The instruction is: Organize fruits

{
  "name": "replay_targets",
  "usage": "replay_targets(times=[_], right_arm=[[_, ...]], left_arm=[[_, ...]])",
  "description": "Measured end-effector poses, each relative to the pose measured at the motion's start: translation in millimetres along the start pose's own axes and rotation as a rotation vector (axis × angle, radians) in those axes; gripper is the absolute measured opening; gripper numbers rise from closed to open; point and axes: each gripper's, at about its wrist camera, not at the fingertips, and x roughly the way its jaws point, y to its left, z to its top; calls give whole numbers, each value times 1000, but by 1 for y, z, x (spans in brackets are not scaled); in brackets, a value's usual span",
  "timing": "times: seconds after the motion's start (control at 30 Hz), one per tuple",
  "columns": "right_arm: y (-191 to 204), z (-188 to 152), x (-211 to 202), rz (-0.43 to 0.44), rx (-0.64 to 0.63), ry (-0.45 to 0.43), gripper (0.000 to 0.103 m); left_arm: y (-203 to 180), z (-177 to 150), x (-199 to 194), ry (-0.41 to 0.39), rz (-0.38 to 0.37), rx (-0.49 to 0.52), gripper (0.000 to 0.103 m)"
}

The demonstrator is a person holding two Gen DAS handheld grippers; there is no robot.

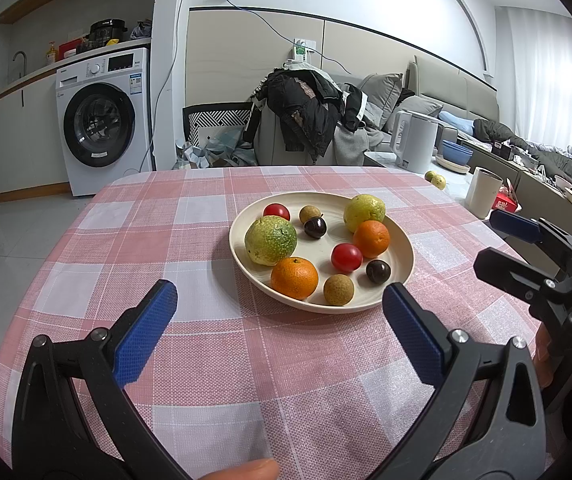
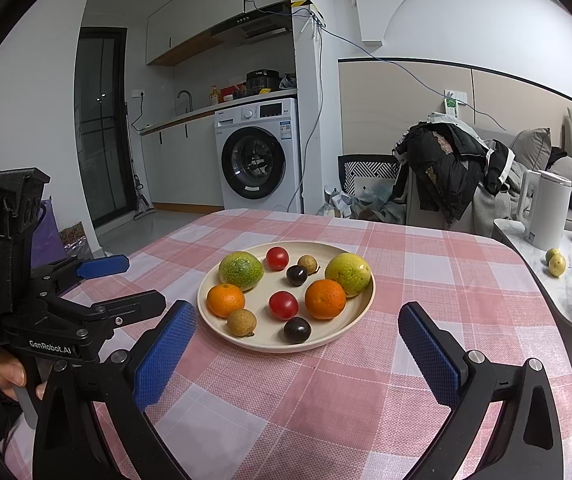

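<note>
A cream plate (image 1: 400,242) (image 2: 360,308) on the pink checked tablecloth holds several fruits: two green-yellow round fruits (image 1: 270,240) (image 2: 348,274), two oranges (image 1: 294,278) (image 2: 325,299), two red tomatoes (image 1: 346,257) (image 2: 283,305), two dark plums (image 1: 378,271) (image 2: 297,330) and two brown longans (image 1: 338,289) (image 2: 241,322). My left gripper (image 1: 277,312) is open and empty, just in front of the plate. It also shows at the left of the right wrist view (image 2: 125,284). My right gripper (image 2: 298,332) is open and empty, near the plate's front edge; it shows at the right of the left wrist view (image 1: 498,246).
A white kettle (image 1: 416,142) (image 2: 548,210), blue bowls (image 1: 456,152), a white cup (image 1: 482,192) and two small yellow fruits (image 2: 556,262) stand on a side counter to the right of the table. A chair draped with clothes (image 1: 306,120) is behind the table.
</note>
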Motion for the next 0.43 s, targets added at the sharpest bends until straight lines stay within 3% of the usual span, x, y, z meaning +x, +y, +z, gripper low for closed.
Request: replay_targets(times=[0.43], right_arm=[[0,0,0,0,-1,0,103]], left_arm=[[1,0,0,-10,10,-8,102]])
